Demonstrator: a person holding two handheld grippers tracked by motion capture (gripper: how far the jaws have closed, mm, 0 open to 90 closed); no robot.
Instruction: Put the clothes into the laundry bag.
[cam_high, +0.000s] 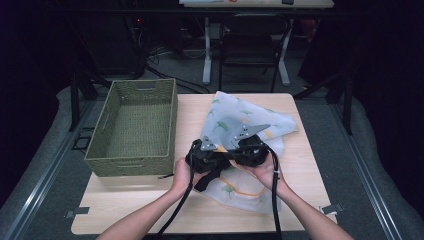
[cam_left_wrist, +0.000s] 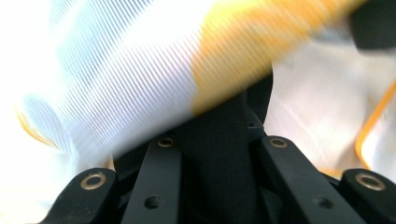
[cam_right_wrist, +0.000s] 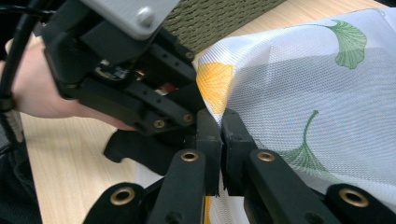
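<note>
Both grippers sit close together over the near middle of the light wooden table (cam_high: 150, 210), each held in one of the person's hands. In the high view the left gripper (cam_high: 207, 155) and the right gripper (cam_high: 247, 150) almost touch, their grey three-cornered plates side by side, and black cables trail back from them along the forearms toward the table's near edge.

Seen from the right gripper view, the right gripper (cam_right_wrist: 220, 122) has its two black jaws drawn together, with a fold of the thin white cloth (cam_right_wrist: 303, 84) pinched between them; only a narrow slit shows between the jaws. The left gripper (cam_right_wrist: 187, 100) is just beside it there, its tip pressed against the same edge of cloth near a yellow leaf print.

From the left gripper view, the left gripper (cam_left_wrist: 224, 112) also has its jaws nearly closed, and the blurred white and yellow cloth (cam_left_wrist: 140, 70) drapes over their tips, so it appears clamped there.

That cloth (cam_high: 240, 112), printed with green and yellow leaves, lies spread on the right half of the table, part of it stretching away from the grippers and part lying under the hands. A green woven basket (cam_high: 112, 160) stands on the table's left side, well apart from the cloth.
</note>
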